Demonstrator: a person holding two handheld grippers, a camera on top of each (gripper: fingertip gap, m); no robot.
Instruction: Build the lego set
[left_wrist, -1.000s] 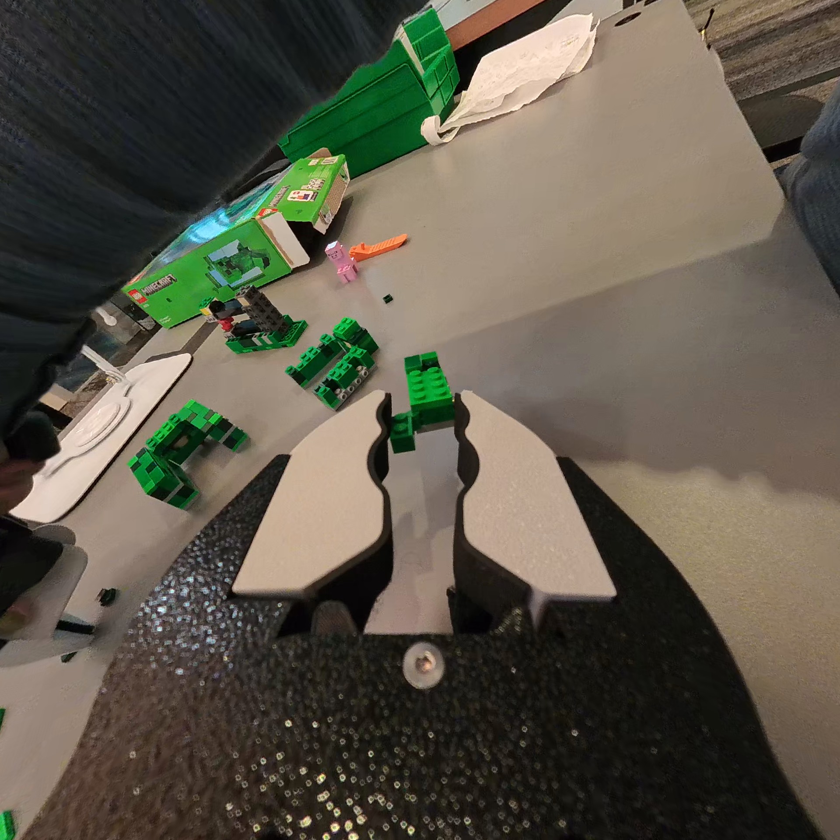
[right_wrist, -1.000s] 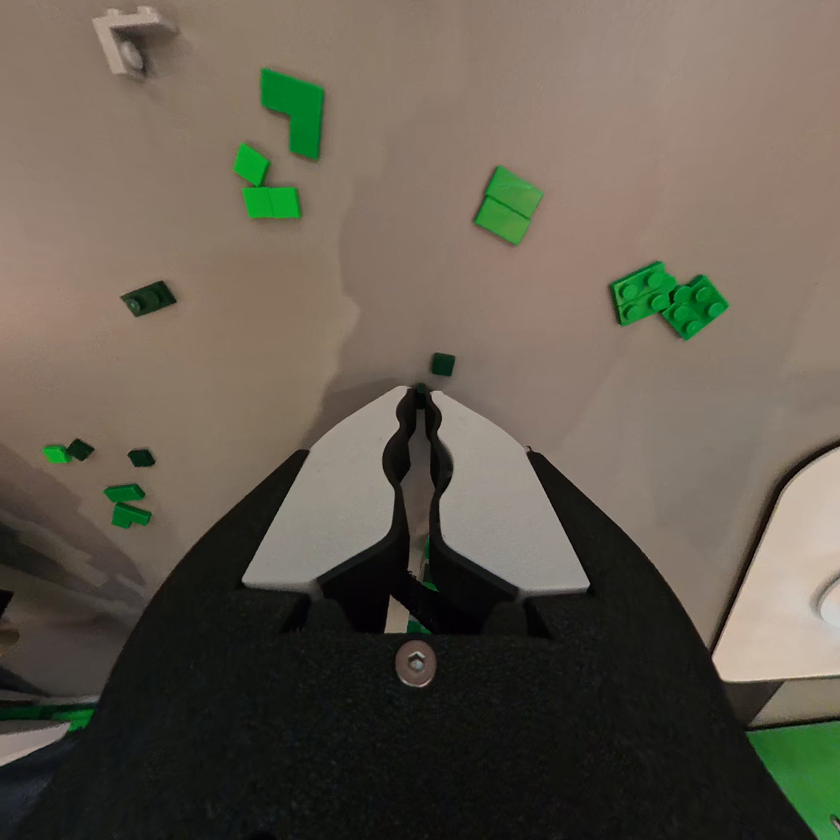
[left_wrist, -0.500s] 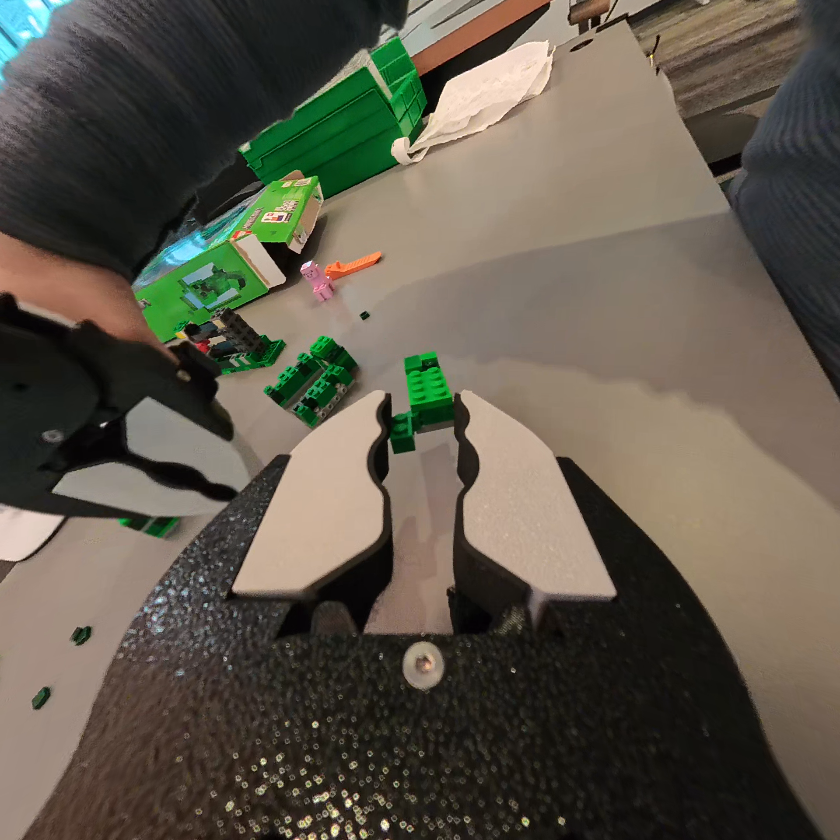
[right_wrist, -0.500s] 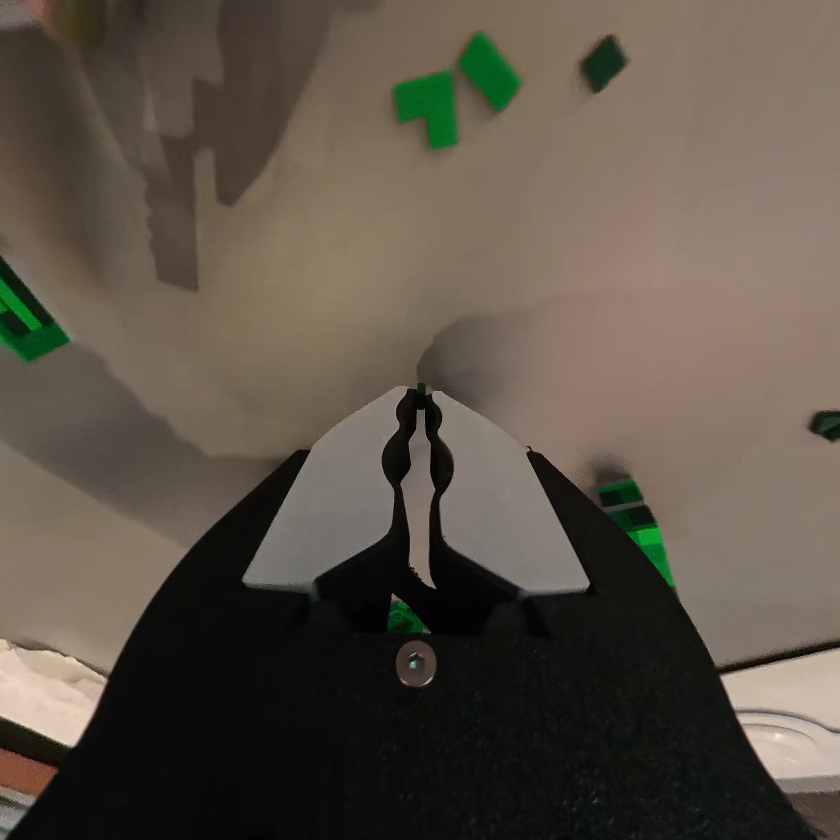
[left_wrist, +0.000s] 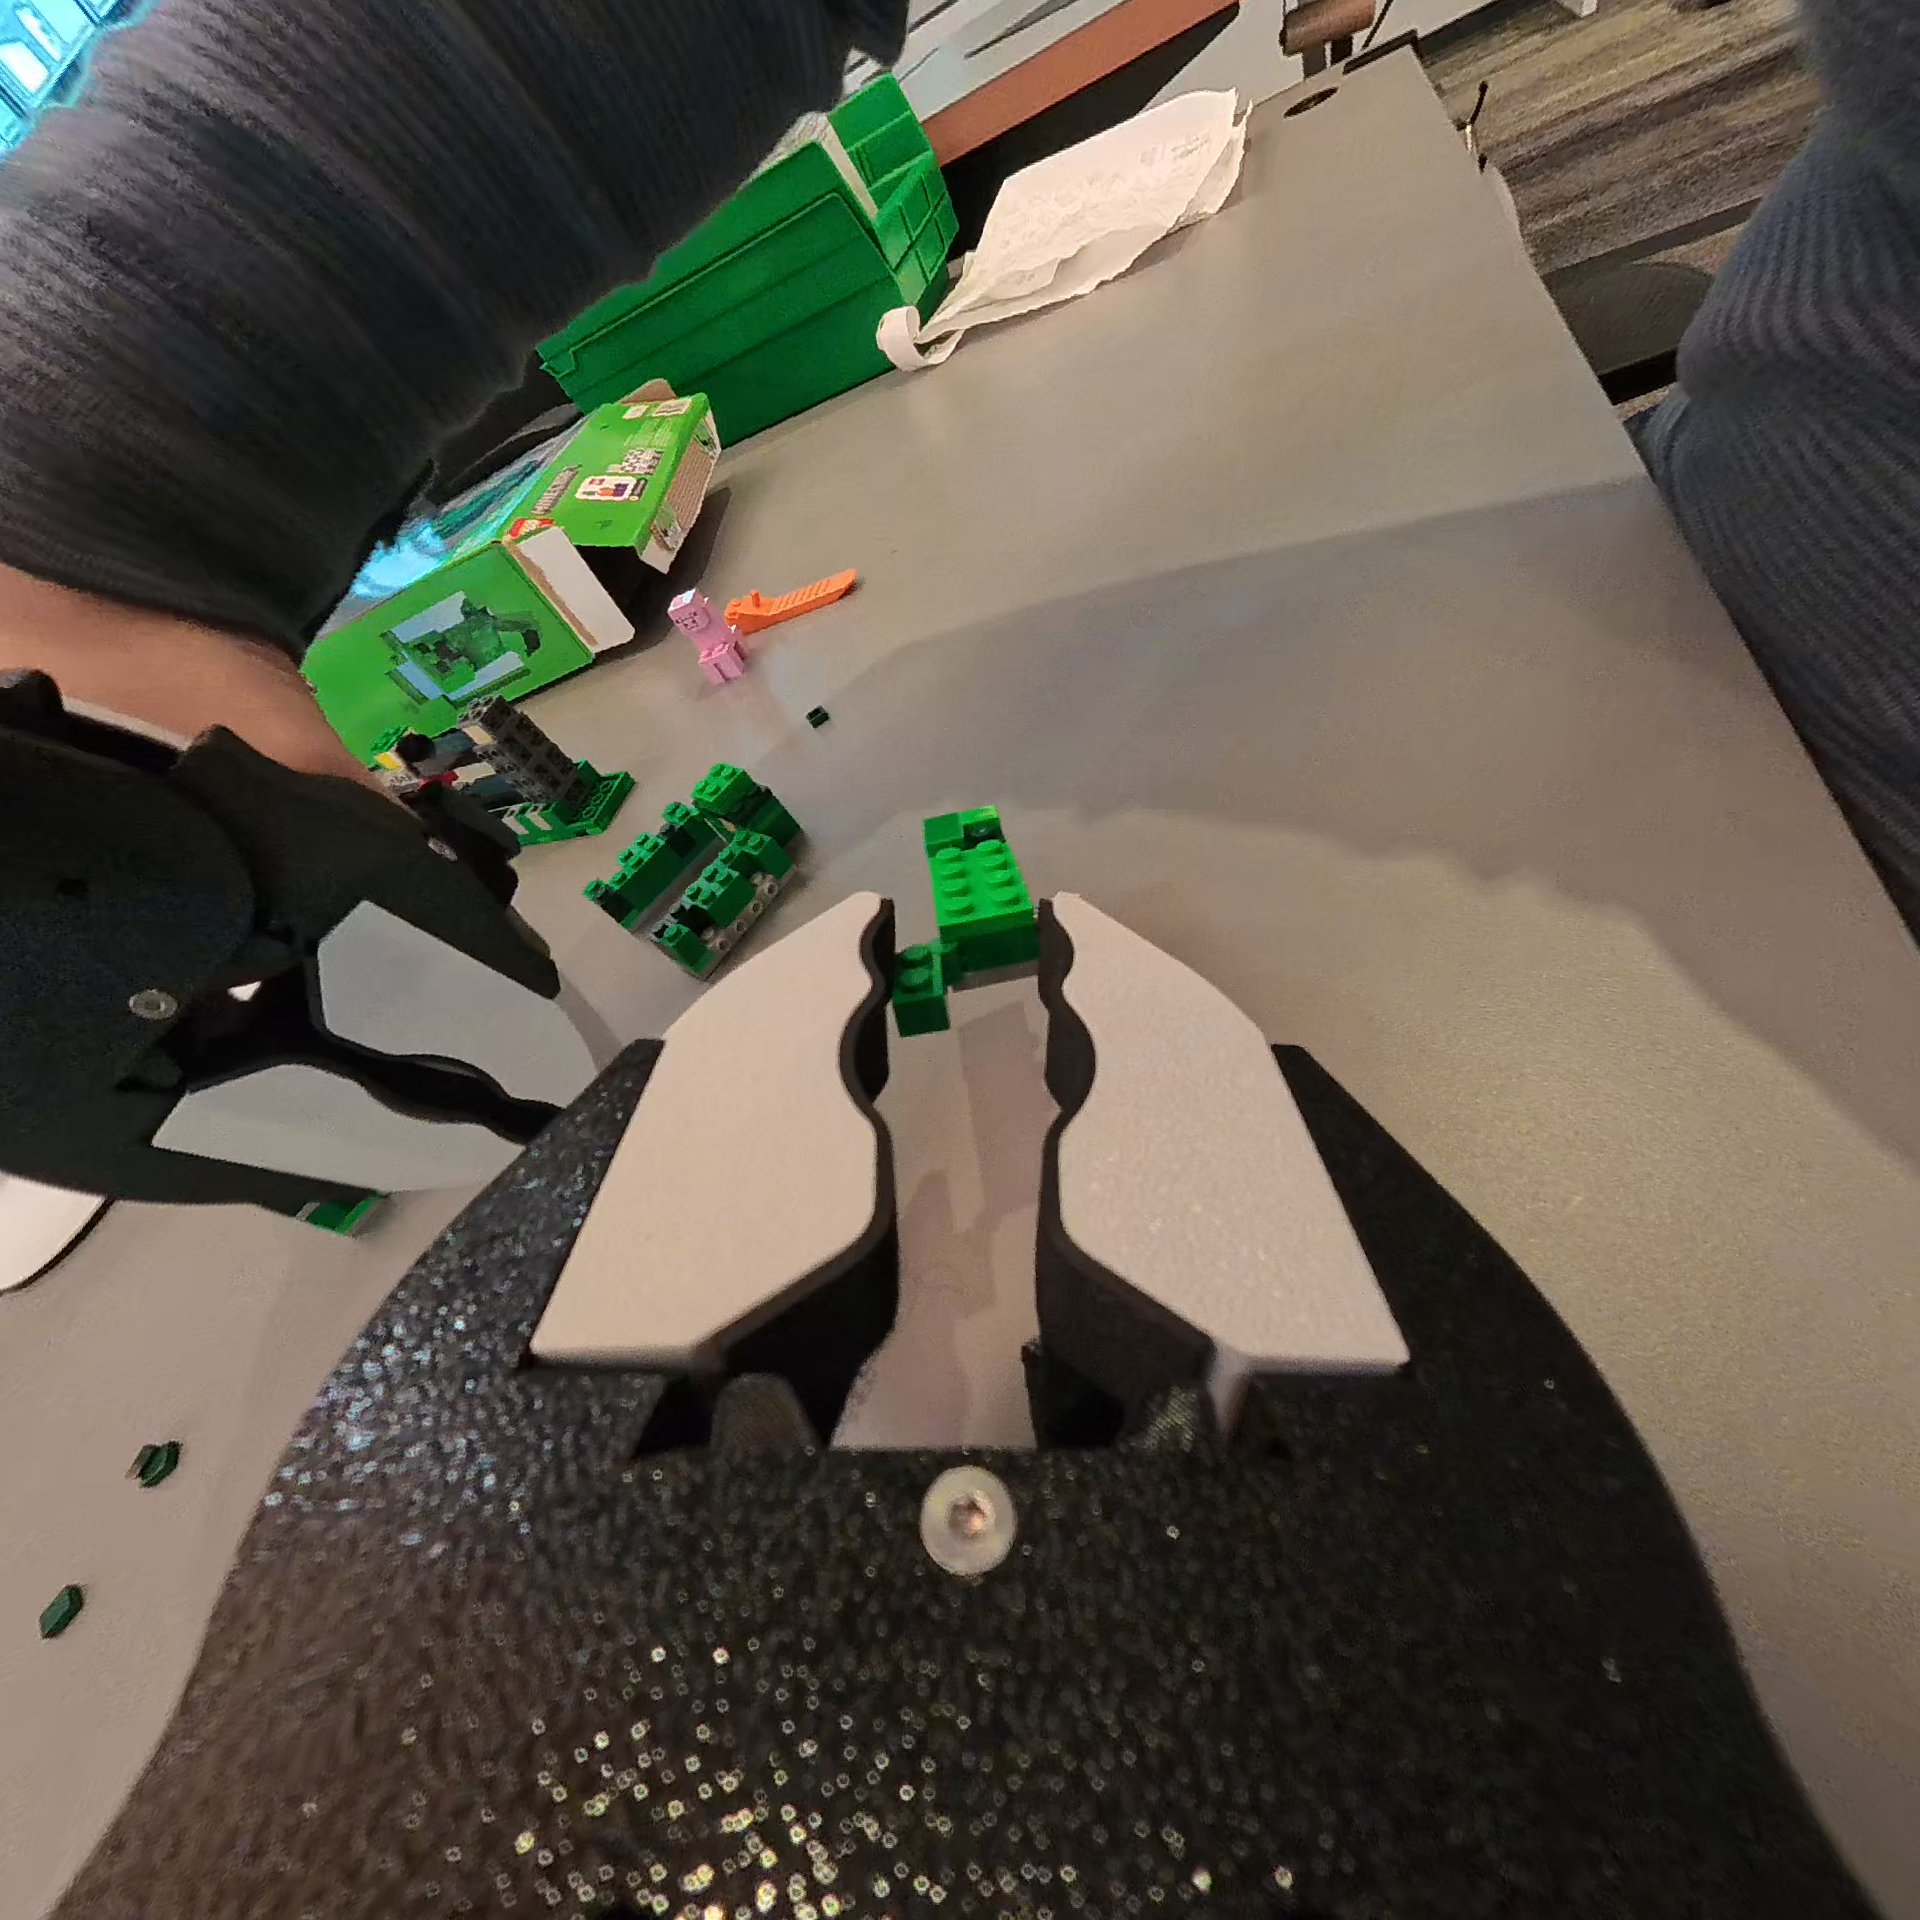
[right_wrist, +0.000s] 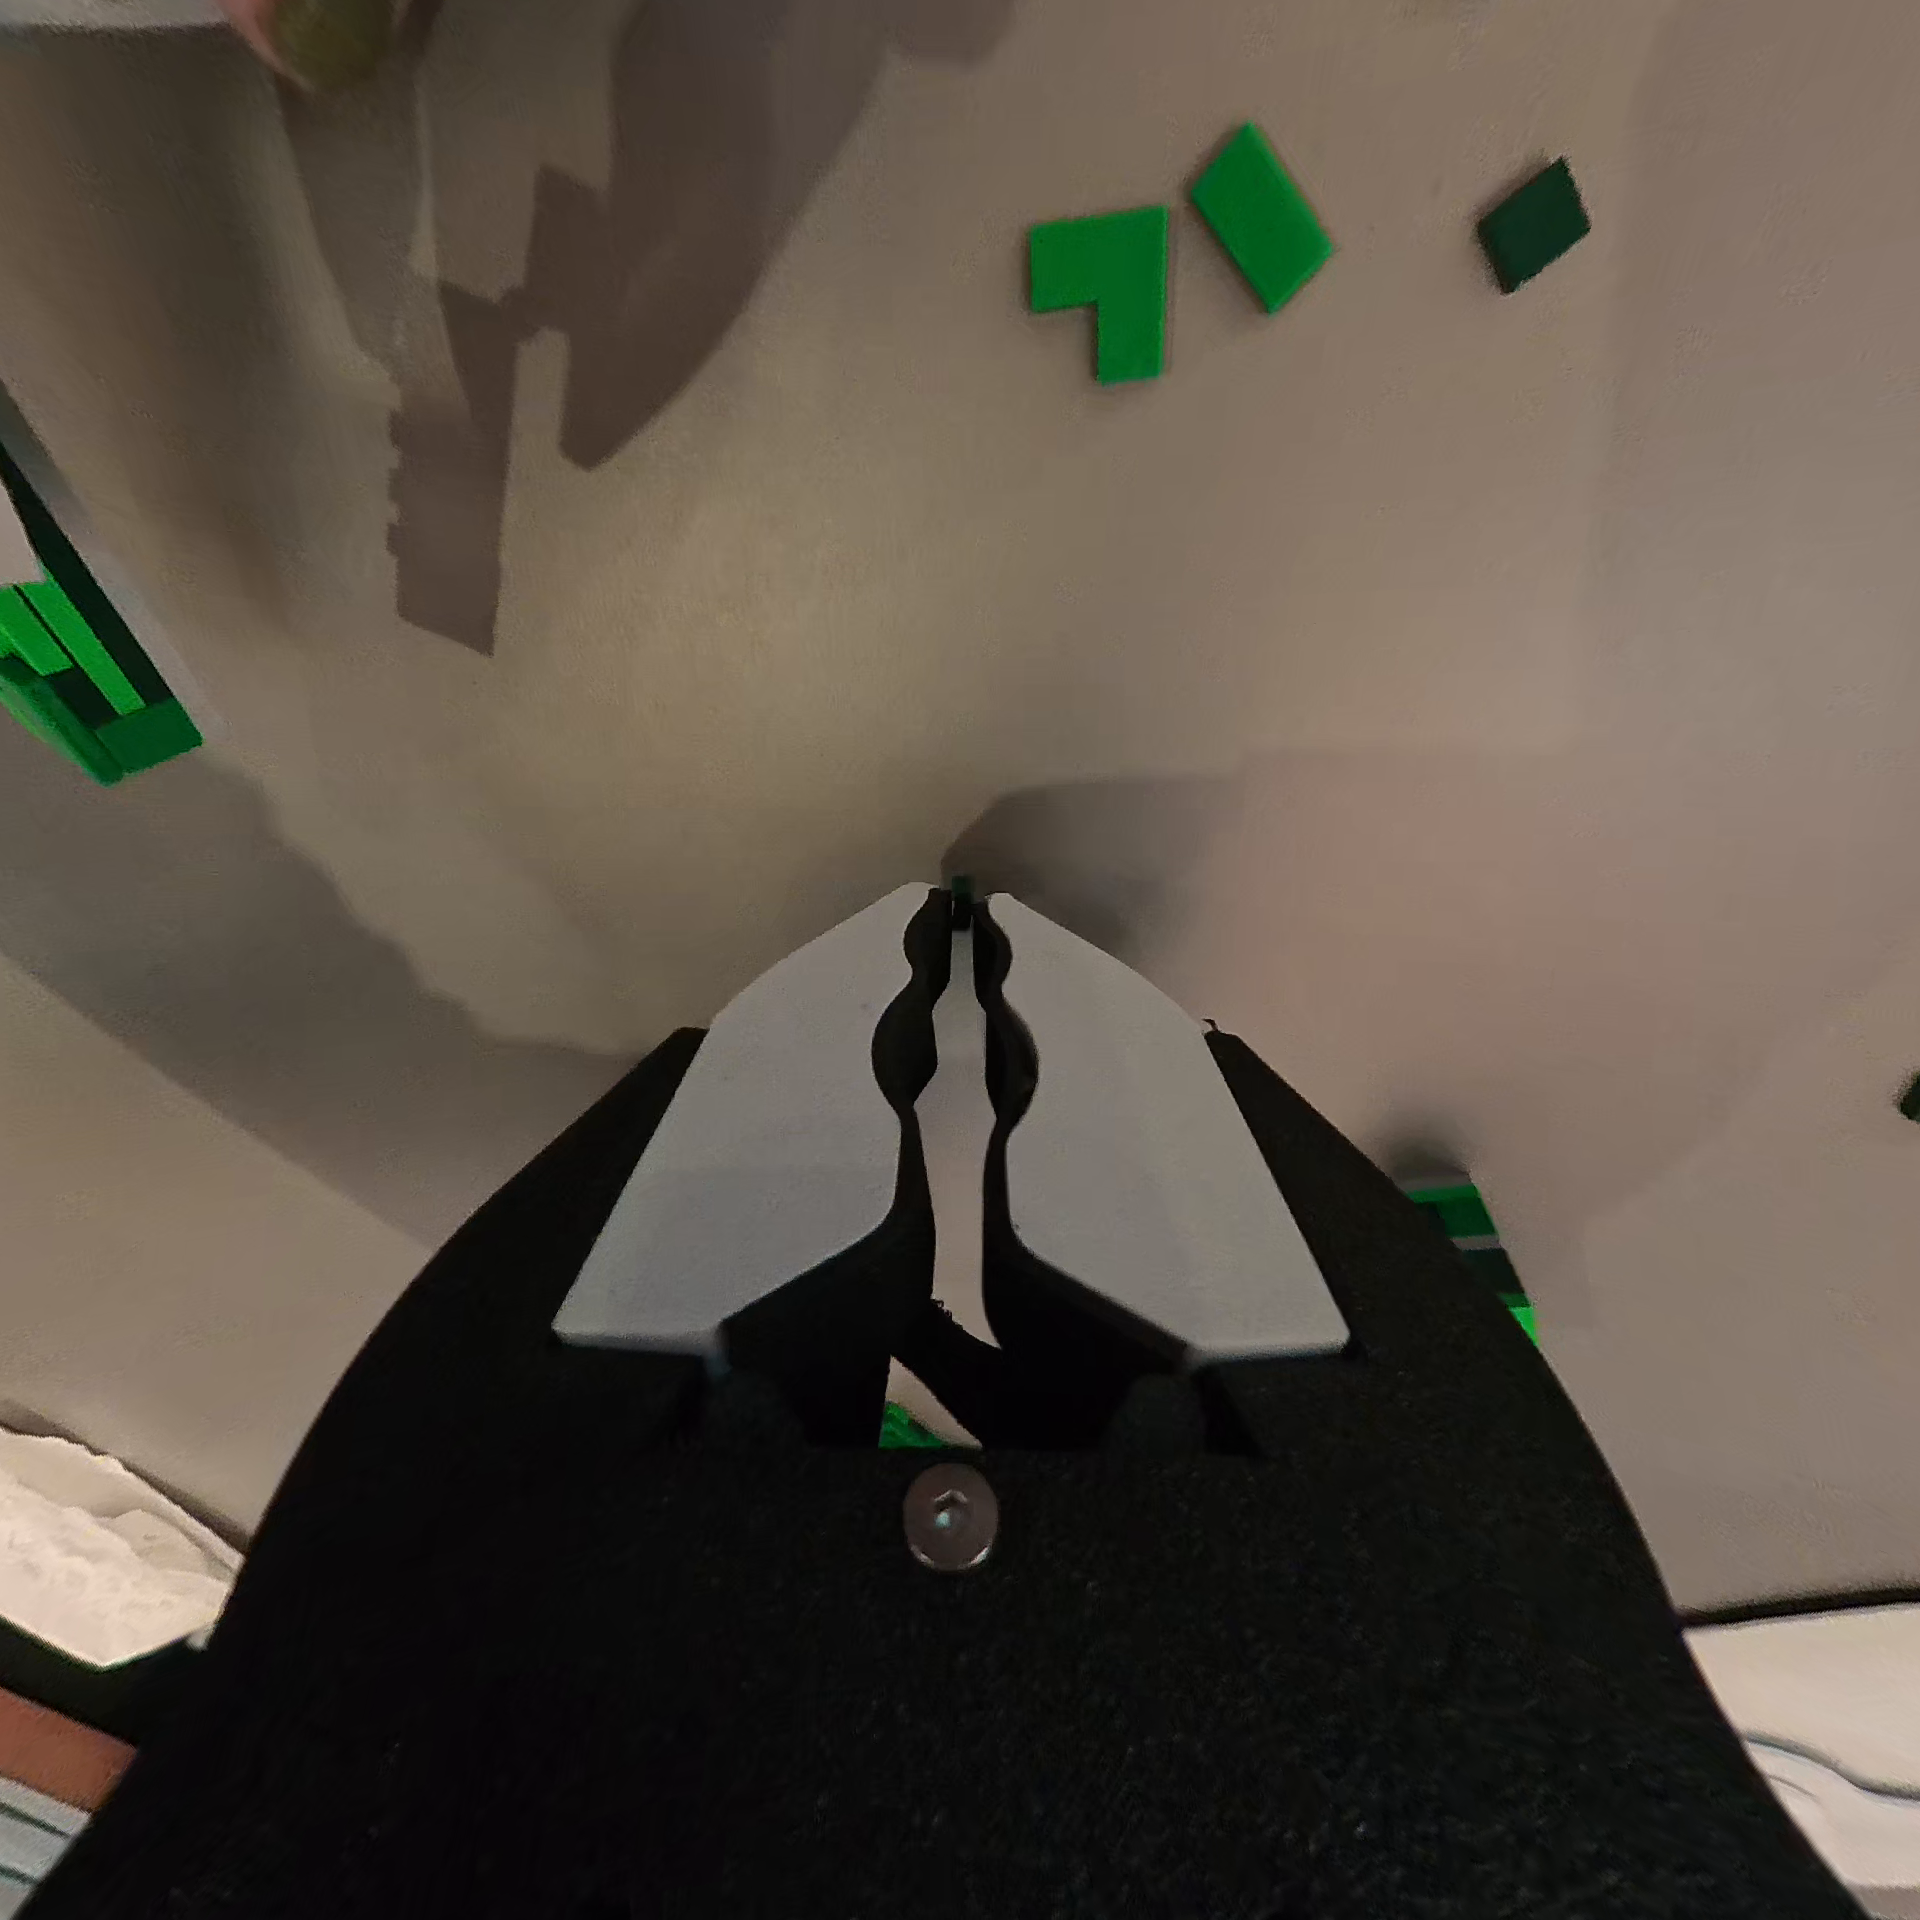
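So we're maybe partway through this build, judging by what's lying around: going left to right in the left wrist view, we're seeing a small dark tower on a green base (left_wrist: 540, 774) by the open green box (left_wrist: 488, 623), then a chunky green sub-build (left_wrist: 707, 868) lying on its side, and both look finished-ish but not joined to anything yet. The left tongs (left_wrist: 966, 935) are clamping the main green brick assembly (left_wrist: 977, 904) we're working on, which is sitting low over the grey worktop (left_wrist: 1351, 727) right at the tips; it's a studded bright green block with a darker green bit at the far end and a small green piece sticking out to the left. A pink pig figure (left_wrist: 712, 634) and an orange brick separator (left_wrist: 795, 597) are sitting farther back, untouched. Over in the right wrist view, the right tongs (right_wrist: 961, 899) are pinching a tiny dark green piece (right_wrist: 960, 886), barely poking out at the tips, so our guess is that's going onto the assembly next. Loose flat green tiles (right_wrist: 1112, 281) and a dark green tile (right_wrist: 1532, 223) are lying on the worktop beyond, so plenty is left to do.
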